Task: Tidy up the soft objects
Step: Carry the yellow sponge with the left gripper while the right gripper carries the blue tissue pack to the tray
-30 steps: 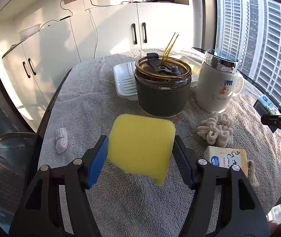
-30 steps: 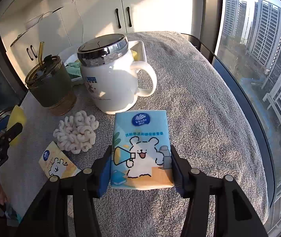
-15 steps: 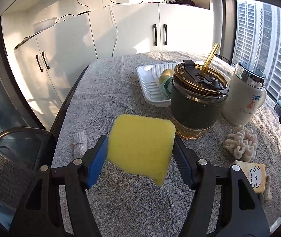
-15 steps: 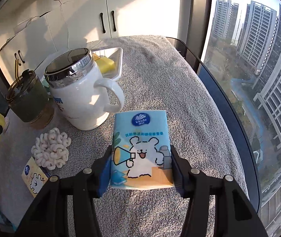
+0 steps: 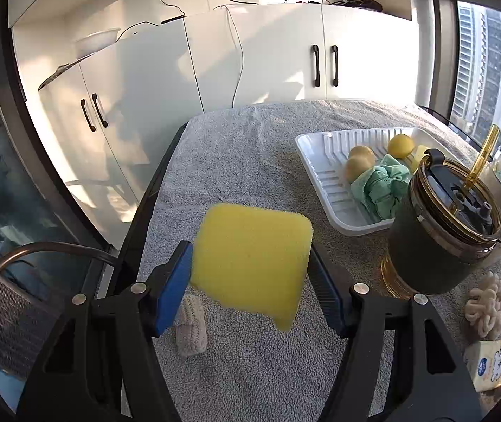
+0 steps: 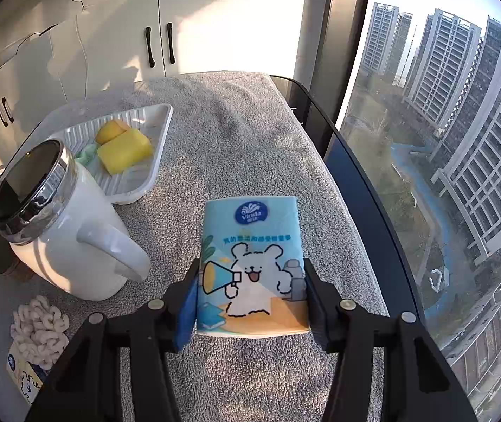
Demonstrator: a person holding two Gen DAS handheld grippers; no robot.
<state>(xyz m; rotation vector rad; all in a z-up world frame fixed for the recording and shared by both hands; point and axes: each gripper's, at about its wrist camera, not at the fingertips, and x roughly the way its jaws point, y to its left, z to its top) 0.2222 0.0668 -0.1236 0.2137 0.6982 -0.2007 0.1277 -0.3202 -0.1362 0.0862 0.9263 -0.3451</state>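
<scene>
While both grippers hang above a table draped in grey towelling, each is closed on a soft thing. The left gripper (image 5: 250,274) pinches a yellow sponge (image 5: 252,263) by its two side edges; the foam looks light and springy, likely to bulge or twist if squeezed hard, so a gentle hold across its flat sides suits it. The right gripper (image 6: 248,295) clamps a blue tissue pack (image 6: 252,267), printed with a cartoon bear, by its long edges; its plastic wrap is probably smooth and a little slippery. A white ribbed tray (image 5: 324,179) lies just beyond the sponge, holding two yellowish balls (image 5: 357,161), a crumpled green cloth (image 5: 382,186) and another yellow sponge (image 6: 125,151). Nearby stand a dark lidded tumbler (image 5: 440,242) with a straw and a white lidded mug (image 6: 64,232).
</scene>
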